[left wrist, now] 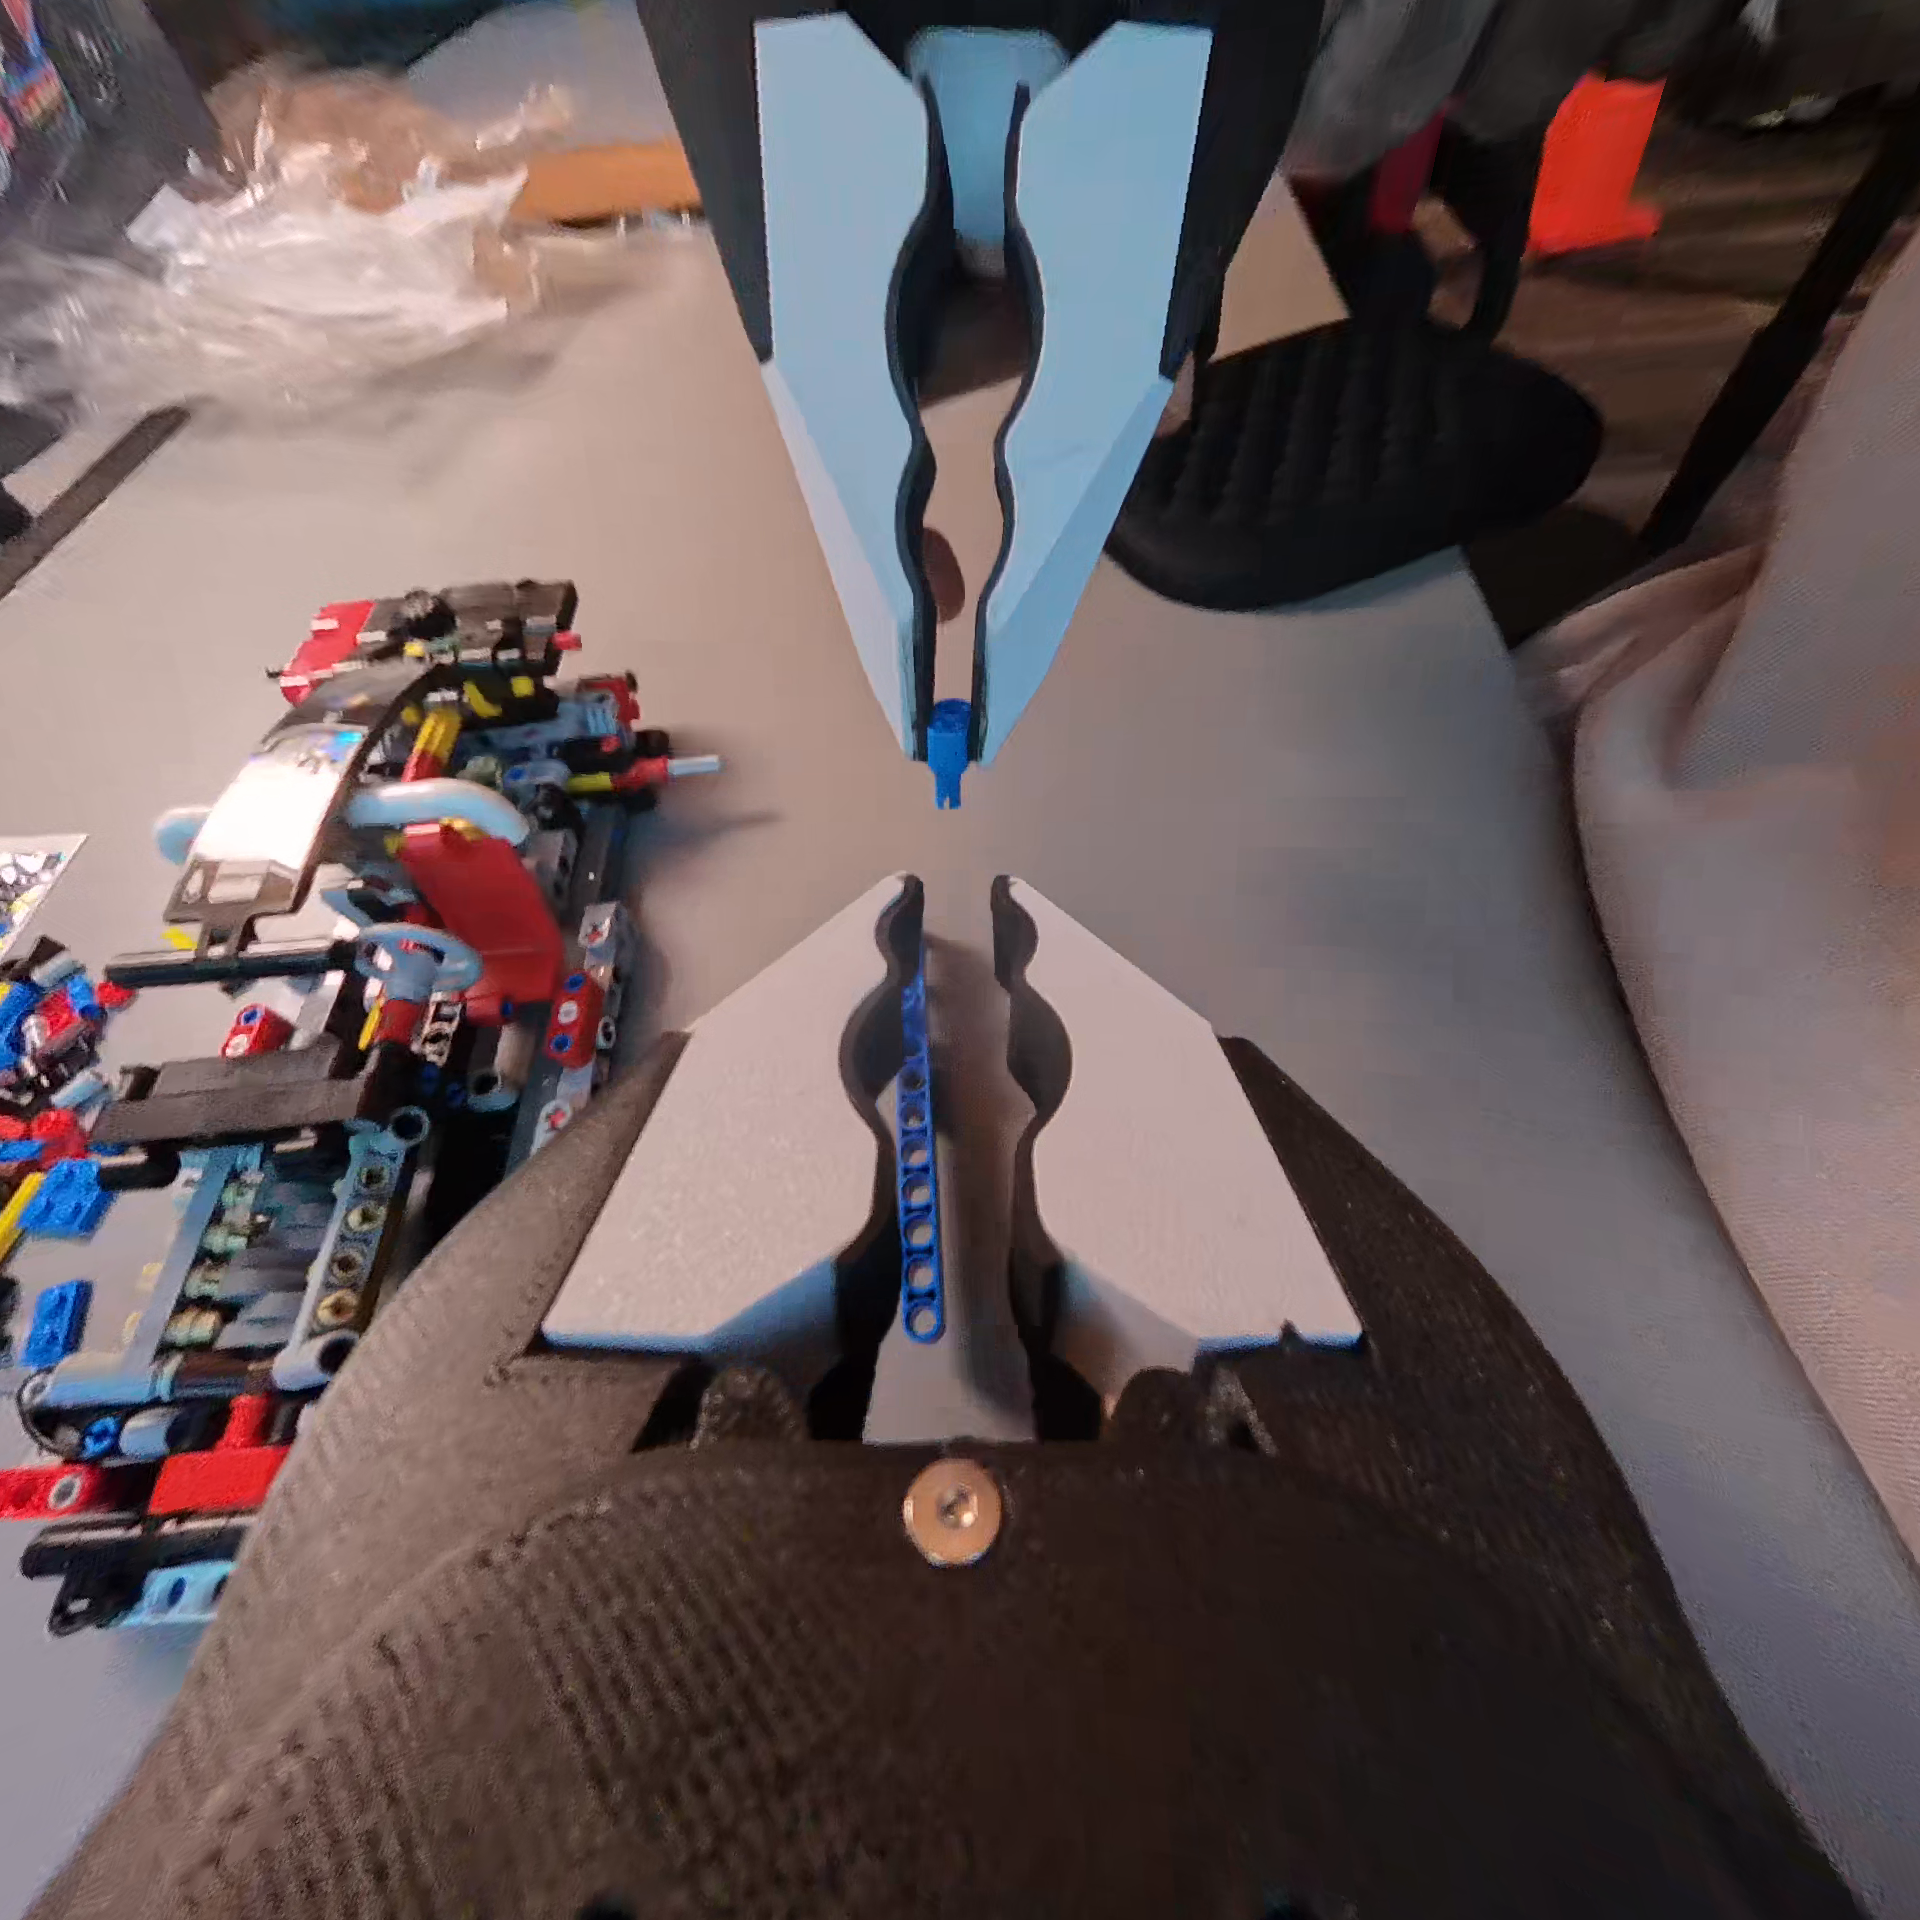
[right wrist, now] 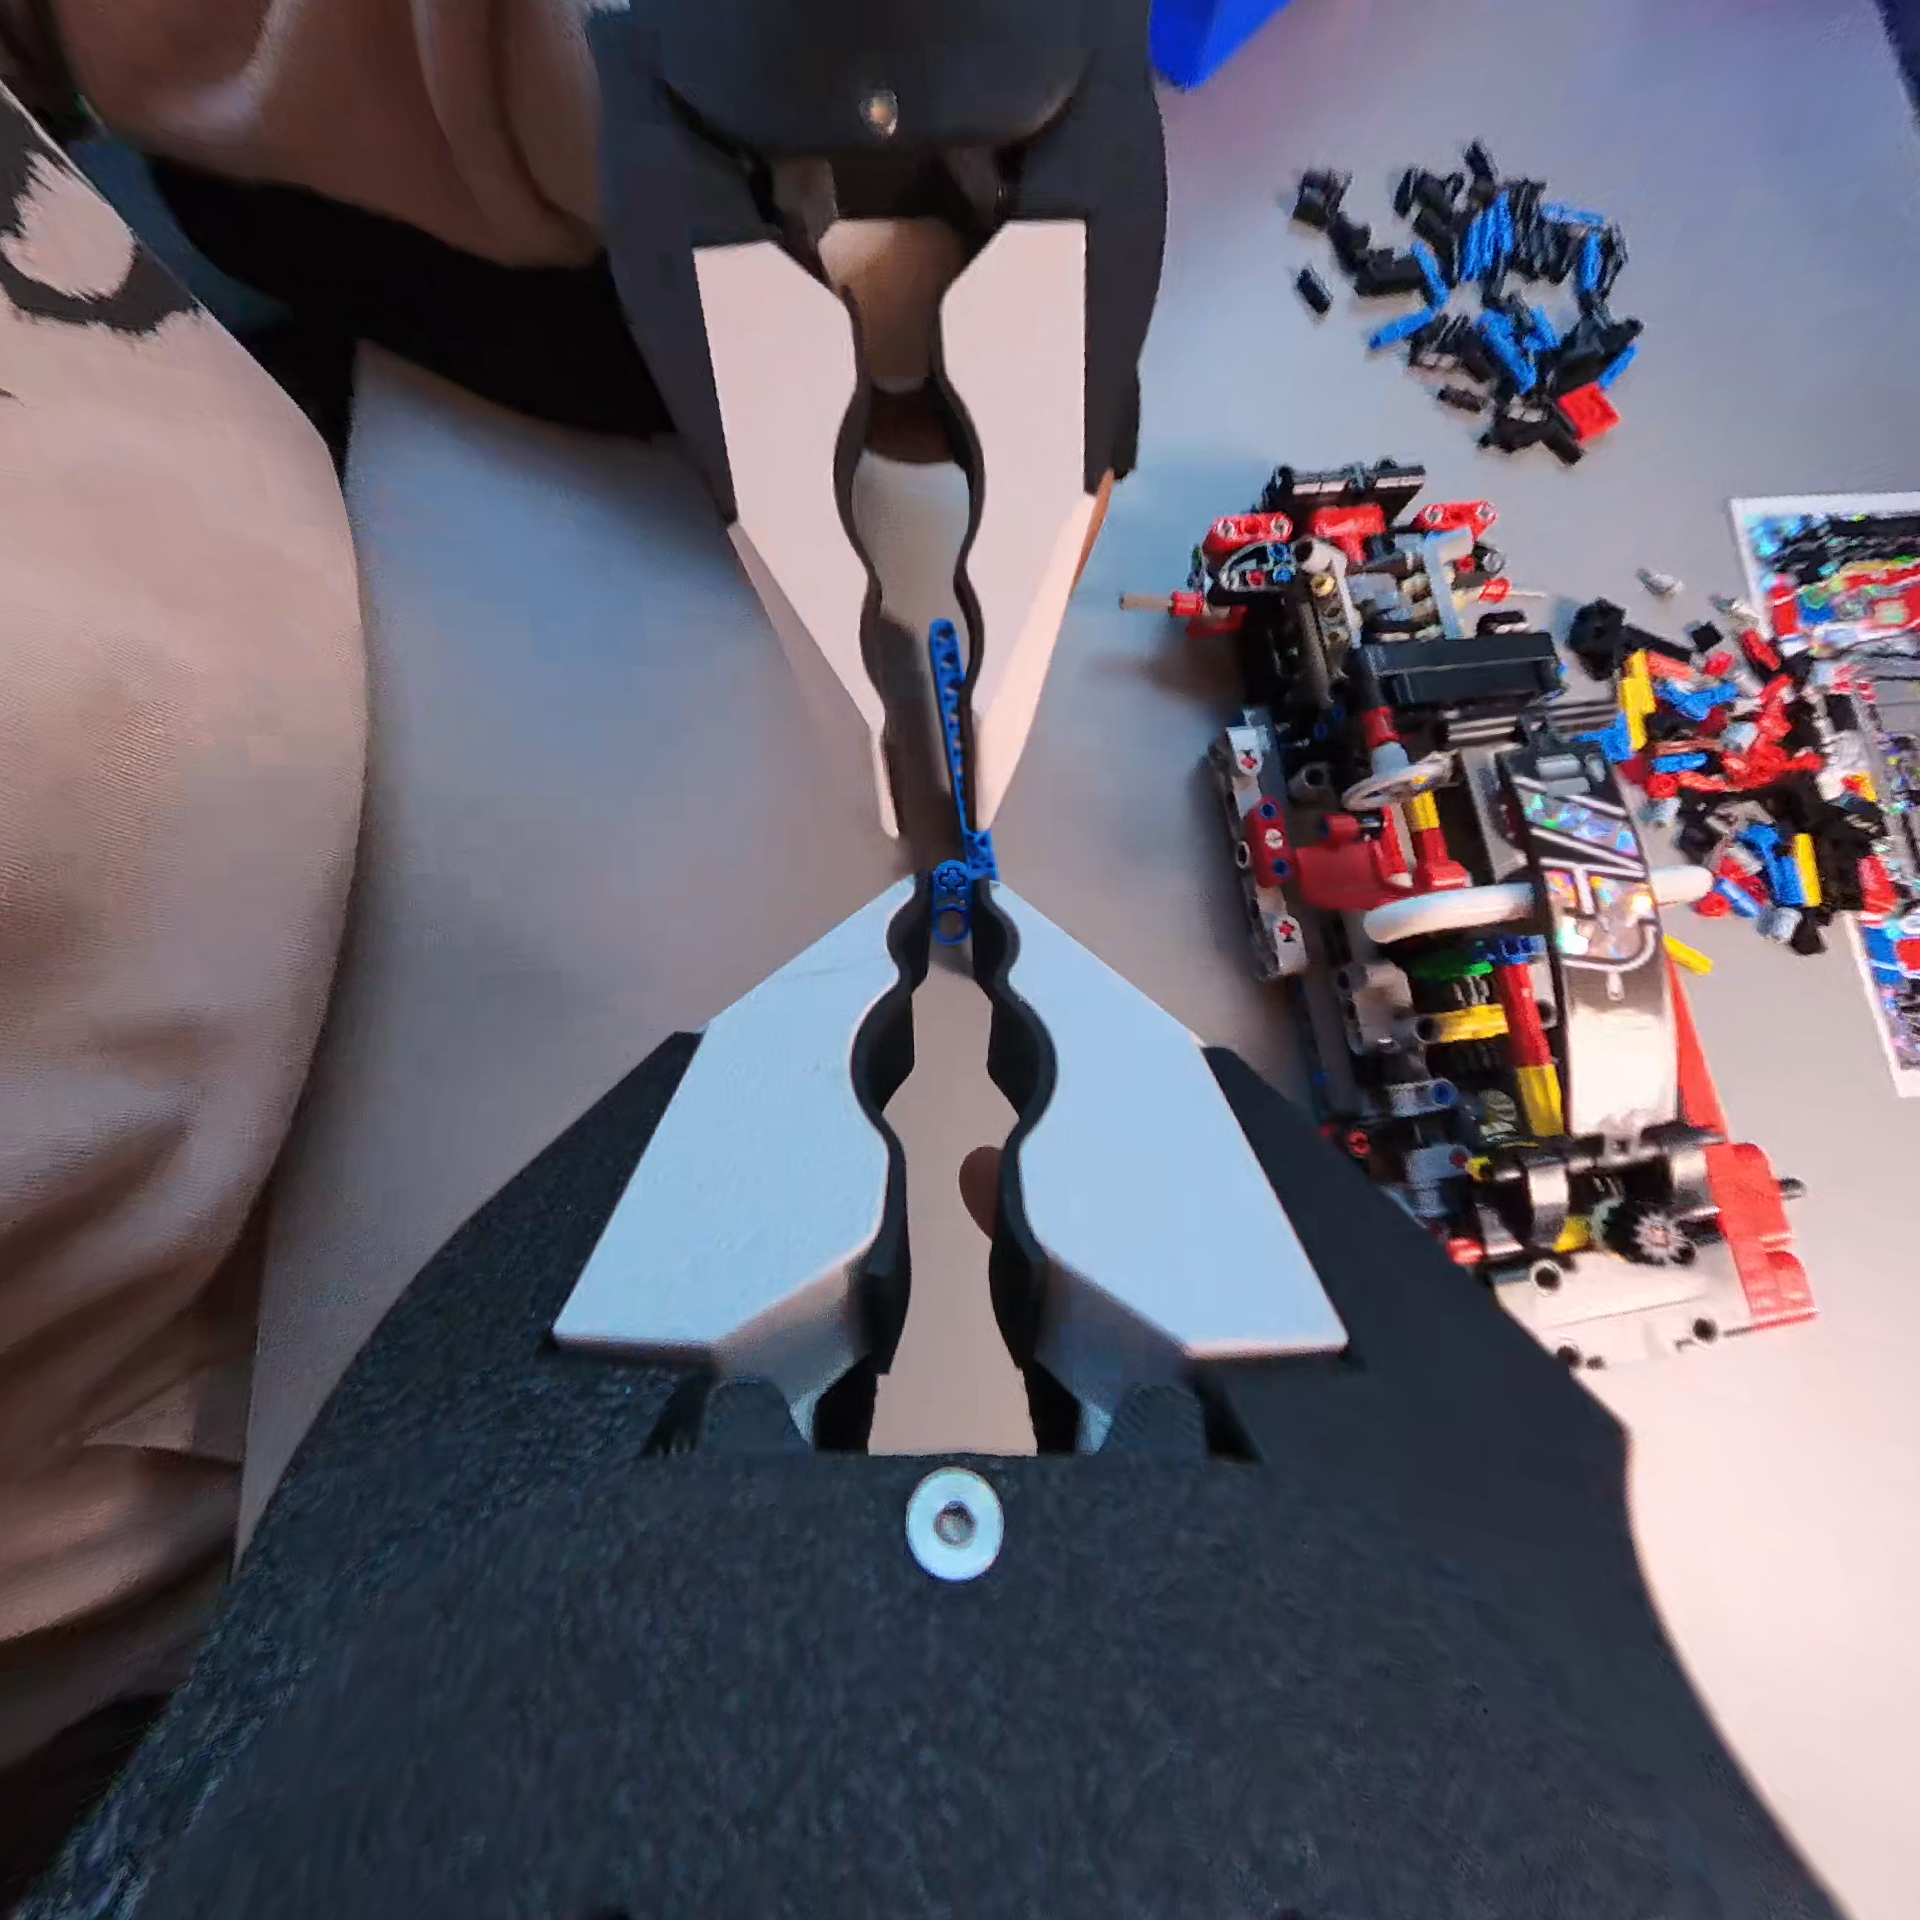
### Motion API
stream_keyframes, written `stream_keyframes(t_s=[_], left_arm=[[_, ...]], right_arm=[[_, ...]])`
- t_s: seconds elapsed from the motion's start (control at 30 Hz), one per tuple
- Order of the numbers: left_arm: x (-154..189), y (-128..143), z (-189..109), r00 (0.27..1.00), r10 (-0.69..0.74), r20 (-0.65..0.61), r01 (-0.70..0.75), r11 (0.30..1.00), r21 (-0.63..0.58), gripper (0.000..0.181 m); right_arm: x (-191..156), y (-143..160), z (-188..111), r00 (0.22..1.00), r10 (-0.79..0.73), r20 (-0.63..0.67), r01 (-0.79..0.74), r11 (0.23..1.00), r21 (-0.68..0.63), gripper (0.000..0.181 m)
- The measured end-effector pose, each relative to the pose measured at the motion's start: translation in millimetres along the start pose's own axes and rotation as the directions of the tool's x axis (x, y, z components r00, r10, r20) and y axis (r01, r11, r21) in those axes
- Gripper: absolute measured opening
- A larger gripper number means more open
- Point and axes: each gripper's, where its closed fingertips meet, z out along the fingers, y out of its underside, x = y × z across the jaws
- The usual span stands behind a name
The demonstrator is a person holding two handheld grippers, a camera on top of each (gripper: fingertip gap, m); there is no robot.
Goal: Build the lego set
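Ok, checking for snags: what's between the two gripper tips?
Left wrist view: only the small blue connector jutting from the right gripper toward the left gripper; behind it, bare grey table.

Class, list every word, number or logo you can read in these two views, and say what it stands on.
No text is legible in either view.
Sticker sheet: colourful print, too blurred to read.
Black panel on the lego car: shiny sticker markings, too blurred to read.
Dark box: coloured print, too blurred to read.
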Motion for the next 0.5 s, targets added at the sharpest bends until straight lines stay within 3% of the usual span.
stream_keyframes(t_s=[0.13, 0.23, 0.5], left_arm=[[-3, 25, 6, 0.998, -0.062, -0.019, 0.059, 0.99, -0.125, 0.021], [-8, 38, 9, 1.0, -0.021, 0.013, 0.023, 0.981, -0.193, 0.019], [-7, 45, 15, 1.0, -0.004, 0.017, 0.007, 0.976, -0.216, 0.005]], right_arm=[[11, 20, 17, 0.999, -0.043, 0.022, 0.046, 0.987, -0.153, 0.005], [12, 24, 24, 0.997, -0.047, 0.056, 0.057, 0.979, -0.198, 0.005], [12, 35, 33, 0.995, -0.059, 0.076, 0.079, 0.955, -0.286, 0.005]])
